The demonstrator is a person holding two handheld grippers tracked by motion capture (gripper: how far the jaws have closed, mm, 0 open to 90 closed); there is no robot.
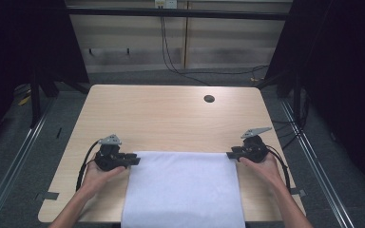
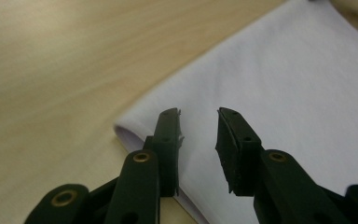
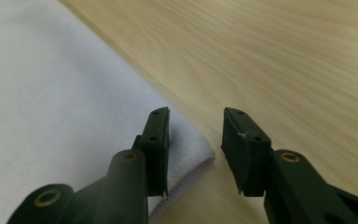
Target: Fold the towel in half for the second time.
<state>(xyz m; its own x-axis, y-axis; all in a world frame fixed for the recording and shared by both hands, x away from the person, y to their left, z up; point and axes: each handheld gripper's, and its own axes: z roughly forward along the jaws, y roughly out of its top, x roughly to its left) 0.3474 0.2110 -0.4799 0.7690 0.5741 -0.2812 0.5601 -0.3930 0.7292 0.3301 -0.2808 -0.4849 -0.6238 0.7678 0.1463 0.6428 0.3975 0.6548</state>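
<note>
A white cloth (image 1: 183, 190) lies flat on the near half of the wooden table (image 1: 171, 114), its near end running over the front edge. My left gripper (image 1: 135, 159) rests at the cloth's far left corner, held in a hand. In the left gripper view its jaws (image 2: 199, 116) stand apart just above the folded corner of the cloth (image 2: 284, 84), with nothing pinched. My right gripper (image 1: 230, 153) sits at the far right corner. In the right gripper view it (image 3: 196, 114) is open, one jaw over the cloth's hemmed corner (image 3: 51, 93), the other over bare wood.
A round cable hole (image 1: 209, 99) is in the table's far right part. Black cables (image 1: 171, 57) hang down the wall behind. Dark curtains flank both sides, and metal rails (image 1: 14, 161) run along the floor.
</note>
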